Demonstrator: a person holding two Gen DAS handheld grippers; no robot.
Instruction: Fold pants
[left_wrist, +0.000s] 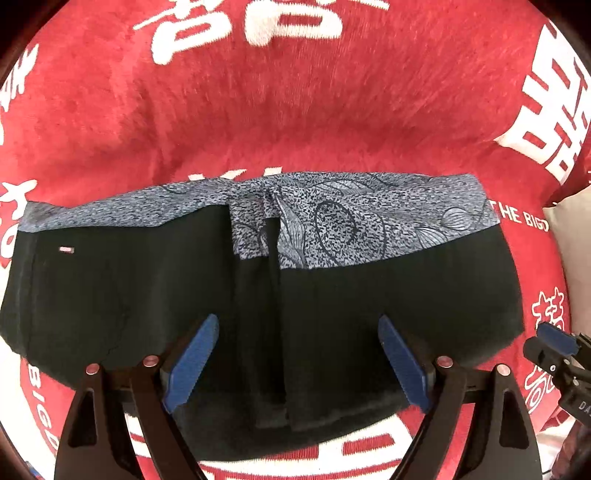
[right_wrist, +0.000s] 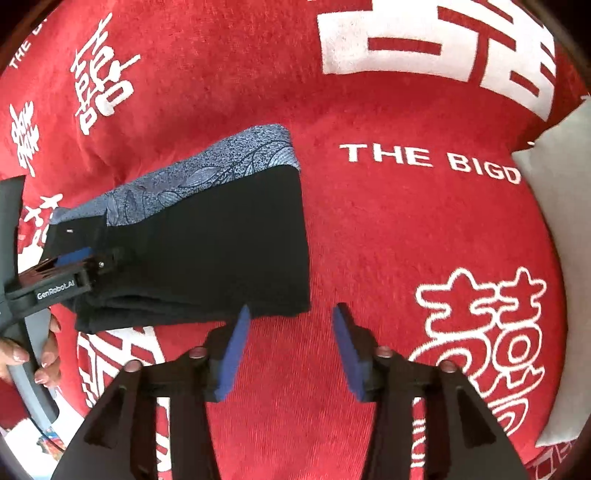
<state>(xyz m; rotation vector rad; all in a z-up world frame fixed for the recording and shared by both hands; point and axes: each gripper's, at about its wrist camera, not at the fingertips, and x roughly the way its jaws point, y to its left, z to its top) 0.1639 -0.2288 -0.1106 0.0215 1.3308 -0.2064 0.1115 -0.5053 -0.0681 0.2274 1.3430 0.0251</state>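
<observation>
Two grippers hang over a red blanket (left_wrist: 295, 110) printed with white characters, both pointing steeply down. The pants (left_wrist: 258, 295) lie folded into a compact black stack in the middle of the blanket, with a band of blue-grey patterned fabric along the far edge.

From the left wrist view, the left gripper (left_wrist: 297, 358) is above the near edge of the stack, its blue pads spread wide and clear of the cloth — nothing is pinched between them. The right gripper (left_wrist: 554, 343) shows at the right edge of that view, just beyond the stack's right end.

From the right wrist view, the right gripper (right_wrist: 291, 347) is spread about halfway over bare blanket, just right of the stack's near right corner; its left pad (right_wrist: 234, 354) sits beside the corner, gripping nothing. A hand (right_wrist: 33, 354) at the left edge holds the left gripper's handle. A pale cushion (right_wrist: 557, 258) lies at the right.
</observation>
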